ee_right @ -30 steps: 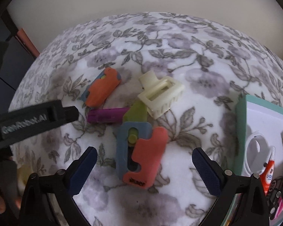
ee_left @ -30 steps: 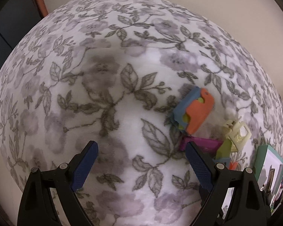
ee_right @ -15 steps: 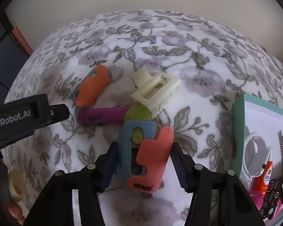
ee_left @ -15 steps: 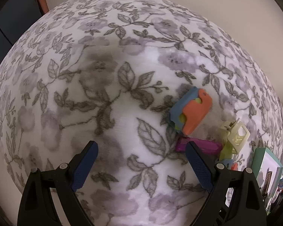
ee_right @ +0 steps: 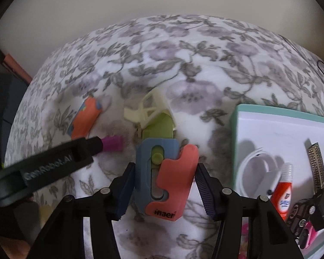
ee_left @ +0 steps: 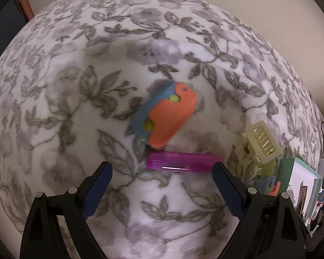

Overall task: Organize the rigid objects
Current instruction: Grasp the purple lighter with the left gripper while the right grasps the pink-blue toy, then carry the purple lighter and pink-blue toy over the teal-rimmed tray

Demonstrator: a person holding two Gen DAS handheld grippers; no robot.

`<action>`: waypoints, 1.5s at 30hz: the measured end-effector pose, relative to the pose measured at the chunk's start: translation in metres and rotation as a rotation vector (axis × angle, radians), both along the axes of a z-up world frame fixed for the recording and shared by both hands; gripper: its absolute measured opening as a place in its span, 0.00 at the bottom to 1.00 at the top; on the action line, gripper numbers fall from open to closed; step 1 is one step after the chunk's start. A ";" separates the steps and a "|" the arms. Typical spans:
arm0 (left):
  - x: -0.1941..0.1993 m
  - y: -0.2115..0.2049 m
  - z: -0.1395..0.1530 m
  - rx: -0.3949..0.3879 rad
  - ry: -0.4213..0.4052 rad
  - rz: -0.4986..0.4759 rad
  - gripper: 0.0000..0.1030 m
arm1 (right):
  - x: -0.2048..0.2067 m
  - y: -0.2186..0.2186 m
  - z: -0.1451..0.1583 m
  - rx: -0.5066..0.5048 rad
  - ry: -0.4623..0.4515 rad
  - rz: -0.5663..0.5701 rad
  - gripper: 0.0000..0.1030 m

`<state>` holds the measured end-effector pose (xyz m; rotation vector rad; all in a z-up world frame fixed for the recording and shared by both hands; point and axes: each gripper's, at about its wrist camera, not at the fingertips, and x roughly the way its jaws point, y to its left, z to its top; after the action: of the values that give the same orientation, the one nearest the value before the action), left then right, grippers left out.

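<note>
My right gripper (ee_right: pixel 164 168) is shut on a blue and coral toy cutter (ee_right: pixel 166 179) whose green blade (ee_right: pixel 158 127) points away, over a cream hair claw clip (ee_right: pixel 149 110). A second orange and blue cutter (ee_left: pixel 166 114) lies on the floral cloth (ee_left: pixel 75 86). Just below it rests a purple bar (ee_left: pixel 183 164). My left gripper (ee_left: pixel 162 166) hangs open above the cloth, and the purple bar lies in the gap between its fingers. The cream clip (ee_left: pixel 259 142) sits to the right of that. One left finger (ee_right: pixel 54 161) crosses the right wrist view and hides part of the purple bar (ee_right: pixel 113 142).
A teal-rimmed white tray (ee_right: pixel 235 140) stands at the right with a white cable (ee_right: pixel 254 168), a red and white tube (ee_right: pixel 283 190) and several other small items in it. The cloth ends at a pale wall behind and a dark edge at the left.
My right gripper closed on the blue and coral cutter and shifted toward the tray. My left gripper slid right, so the purple bar now sits between its open fingers.
</note>
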<state>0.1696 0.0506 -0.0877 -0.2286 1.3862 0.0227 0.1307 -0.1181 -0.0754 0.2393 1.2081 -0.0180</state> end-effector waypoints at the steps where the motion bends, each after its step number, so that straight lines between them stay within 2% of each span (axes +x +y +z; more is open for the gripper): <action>1: 0.001 -0.002 -0.001 -0.009 0.004 0.001 0.91 | 0.001 -0.002 0.002 0.006 0.000 -0.005 0.57; 4: 0.006 -0.007 -0.005 -0.031 0.011 0.002 0.91 | 0.001 -0.011 0.006 0.031 0.001 -0.022 0.57; 10: 0.025 -0.036 -0.018 -0.019 0.015 -0.026 0.91 | -0.001 -0.024 0.011 0.060 -0.010 -0.049 0.57; 15: 0.026 -0.044 -0.019 -0.020 -0.007 -0.028 0.91 | -0.002 -0.027 0.010 0.075 -0.005 -0.060 0.57; 19: 0.029 -0.052 -0.022 0.014 -0.017 -0.060 0.90 | -0.001 -0.027 0.011 0.075 -0.009 -0.064 0.56; 22: 0.027 -0.057 -0.022 0.037 -0.030 -0.069 0.85 | -0.001 -0.029 0.010 0.083 -0.004 -0.070 0.56; 23: 0.027 -0.059 -0.021 0.058 -0.038 -0.069 0.79 | -0.001 -0.029 0.010 0.084 -0.002 -0.071 0.56; 27: 0.027 -0.060 -0.020 0.060 -0.049 -0.088 0.79 | -0.002 -0.029 0.008 0.086 0.005 -0.075 0.56; 37: 0.014 -0.039 -0.014 -0.026 -0.051 -0.058 0.79 | -0.007 -0.031 0.021 0.100 -0.016 -0.076 0.56; 41: 0.004 -0.036 -0.003 -0.063 -0.070 -0.059 0.79 | -0.014 -0.032 0.031 0.107 -0.034 -0.079 0.56; 45: -0.002 -0.040 0.013 -0.069 -0.104 -0.075 0.79 | -0.023 -0.037 0.042 0.111 -0.049 -0.090 0.56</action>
<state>0.1678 0.0110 -0.0746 -0.2319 1.2917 -0.0975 0.1073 -0.1549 -0.0338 0.3894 1.1502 -0.0235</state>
